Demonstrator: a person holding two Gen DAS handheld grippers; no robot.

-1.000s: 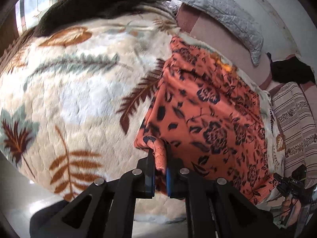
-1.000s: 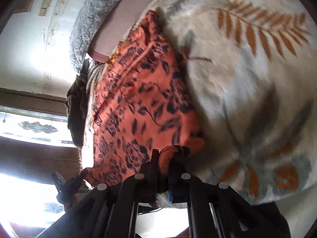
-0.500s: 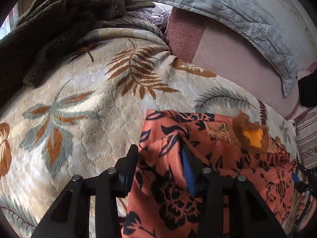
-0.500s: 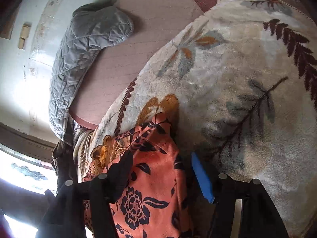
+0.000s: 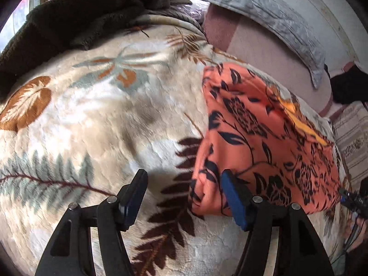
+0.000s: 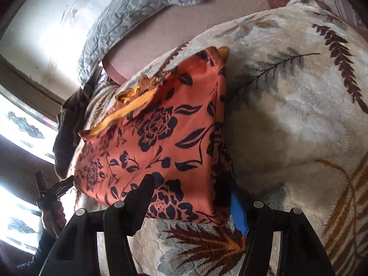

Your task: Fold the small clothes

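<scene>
Now the left tongs gape wide and grip nothing; the blue pad of one finger touches the cloth edge at its 7 o'clock corner. Likewise released, the right tongs straddle the cloth's near corner at 6 o'clock, their fingers wide apart. That cloth is orange with dark flowers and a yellow trim, lying folded flat on the leaf-print blanket. Beyond, at 12 o'clock, lie a grey pillow and a brown throw.

Right tongs spread wide, folded orange floral garment on leaf-print blanket
</scene>
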